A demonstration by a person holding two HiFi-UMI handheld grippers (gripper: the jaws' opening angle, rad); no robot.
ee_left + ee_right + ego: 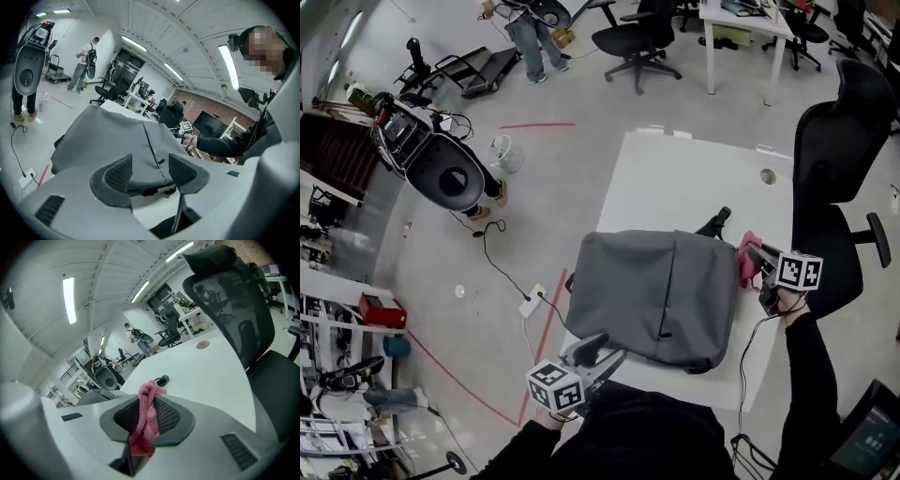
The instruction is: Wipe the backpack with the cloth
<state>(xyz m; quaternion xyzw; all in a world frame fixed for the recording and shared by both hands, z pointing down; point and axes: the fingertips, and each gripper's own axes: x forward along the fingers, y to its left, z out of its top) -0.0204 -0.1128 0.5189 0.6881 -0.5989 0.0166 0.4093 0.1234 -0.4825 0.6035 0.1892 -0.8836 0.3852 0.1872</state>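
On the table (684,178): we've got the grey backpack (652,291) lying flat, close to our edge.
Right hand-held gripper (759,261): we're clamped on the bunched pink cloth (747,253), just beside the backpack's right side.
Left hand-held gripper (598,349): jaws apart, nothing between them, at the backpack's near left corner.

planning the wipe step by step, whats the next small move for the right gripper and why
Probably sweep the right gripper across onto the backpack so the cloth lands on its top panel. Its jaws are clamped on the pink cloth, but that sits at the bag's right edge, not yet on top. The left gripper is open at the near edge.
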